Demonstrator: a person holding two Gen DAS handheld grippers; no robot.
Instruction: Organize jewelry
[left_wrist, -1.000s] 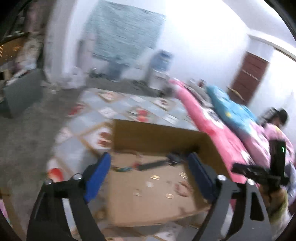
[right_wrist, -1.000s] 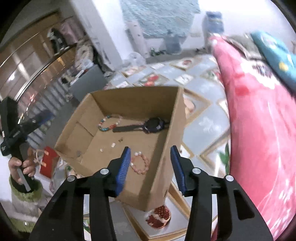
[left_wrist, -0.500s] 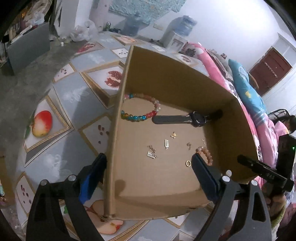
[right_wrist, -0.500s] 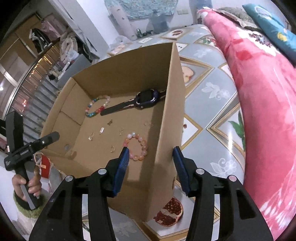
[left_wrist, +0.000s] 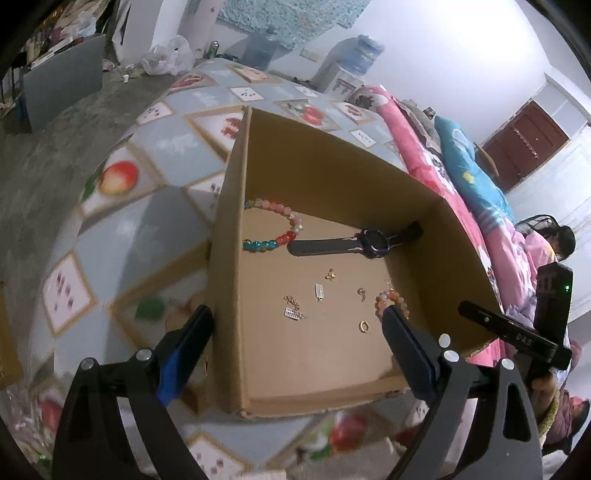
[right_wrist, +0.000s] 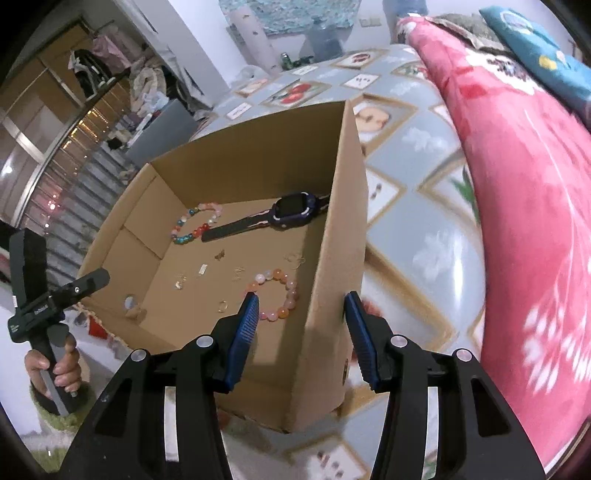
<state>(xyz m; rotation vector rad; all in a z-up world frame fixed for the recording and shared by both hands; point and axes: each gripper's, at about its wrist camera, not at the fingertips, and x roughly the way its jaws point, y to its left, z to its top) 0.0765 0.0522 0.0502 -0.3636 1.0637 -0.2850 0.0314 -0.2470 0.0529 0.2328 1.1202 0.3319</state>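
Jewelry lies loose inside a cardboard box (right_wrist: 332, 258) ahead of both claws. Right gripper (right_wrist: 301, 328) hangs open and empty, straddling the box wall; the peach bead bracelet (right_wrist: 277, 295), likely light, slippery and best pinched across its beads, sits just past its left finger. Left gripper (left_wrist: 295, 343) is open too.

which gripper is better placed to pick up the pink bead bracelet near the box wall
Probably the right. The right gripper is open with one finger just over the pink bead bracelet, the other outside the cardboard box. The left gripper, also open, straddles the opposite wall.
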